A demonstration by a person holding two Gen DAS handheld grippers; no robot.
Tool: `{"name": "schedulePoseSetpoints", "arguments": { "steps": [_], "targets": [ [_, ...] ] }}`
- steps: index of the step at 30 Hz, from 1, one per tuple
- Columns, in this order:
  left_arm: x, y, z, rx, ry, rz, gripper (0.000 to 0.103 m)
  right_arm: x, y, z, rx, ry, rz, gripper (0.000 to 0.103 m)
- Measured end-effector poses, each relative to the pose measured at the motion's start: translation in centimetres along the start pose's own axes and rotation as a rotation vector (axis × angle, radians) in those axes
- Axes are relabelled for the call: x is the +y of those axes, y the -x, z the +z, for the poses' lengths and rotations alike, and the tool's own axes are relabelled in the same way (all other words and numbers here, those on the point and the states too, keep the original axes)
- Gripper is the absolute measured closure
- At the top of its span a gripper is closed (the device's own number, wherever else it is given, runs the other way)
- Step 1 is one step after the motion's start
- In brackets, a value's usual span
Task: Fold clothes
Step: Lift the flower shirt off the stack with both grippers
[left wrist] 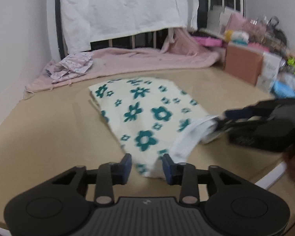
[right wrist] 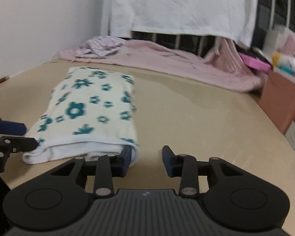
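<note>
Folded cream cloth with teal flowers (left wrist: 139,114) lies mid tan bench (left wrist: 49,122), pink fleece blanket (left wrist: 139,59) behind.
Left tongs (left wrist: 147,164) spread at its near corner; right tongs (right wrist: 147,156) spread, touching its white ribbed hem.

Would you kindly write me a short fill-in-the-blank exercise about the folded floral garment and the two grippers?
1. The flowers printed on the folded garment are ____ in colour.
2. The garment lies on a ____-coloured surface.
3. The right gripper has its jaws ____.
4. The blanket bunched behind the garment is ____.

Missing words: teal; tan; open; pink
</note>
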State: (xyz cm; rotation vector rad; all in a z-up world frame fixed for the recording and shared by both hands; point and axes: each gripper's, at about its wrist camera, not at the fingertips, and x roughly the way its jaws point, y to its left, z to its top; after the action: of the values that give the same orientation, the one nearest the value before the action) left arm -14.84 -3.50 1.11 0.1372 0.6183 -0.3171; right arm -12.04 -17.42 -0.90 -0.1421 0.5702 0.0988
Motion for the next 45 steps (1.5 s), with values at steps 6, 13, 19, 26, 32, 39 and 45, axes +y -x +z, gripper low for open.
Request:
{"name": "schedulePoseSetpoints", "arguments": {
  "steps": [6,13,19,26,32,39,45],
  "targets": [
    [-0.2,-0.5,-0.1,0.018,0.013,0.045,0.080,1.4,-0.2,0.0,-0.003,0.001,0.007,0.092],
    [2.7,1.0,-0.4,-0.024,0.043,0.094,0.092,1.9,0.6,-1.3,-0.055,-0.052,-0.003,0.093],
    [4.4,0.8,1.4,-0.057,0.008,0.035,0.099,3.6,0.9,-0.2,-0.059,0.013,0.010,0.102],
    [9.1,16.8,18.1,-0.548,-0.033,0.010,0.099,3.0,12.9,14.1,-0.467,0.267,-0.051,0.102],
    [9.2,30.7,27.6,-0.866,-0.154,0.080,0.099,3.5,27.6,25.9,-0.802,0.474,-0.167,0.102],
    [7.5,29.7,33.0,-0.861,-0.290,0.108,0.099,0.2,30.4,31.7,-0.819,0.420,-0.205,0.102],
    [7.9,12.8,38.6,-0.650,-0.302,0.079,0.090,-6.1,18.4,35.0,-0.601,0.227,-0.145,0.102]
  ]
}}
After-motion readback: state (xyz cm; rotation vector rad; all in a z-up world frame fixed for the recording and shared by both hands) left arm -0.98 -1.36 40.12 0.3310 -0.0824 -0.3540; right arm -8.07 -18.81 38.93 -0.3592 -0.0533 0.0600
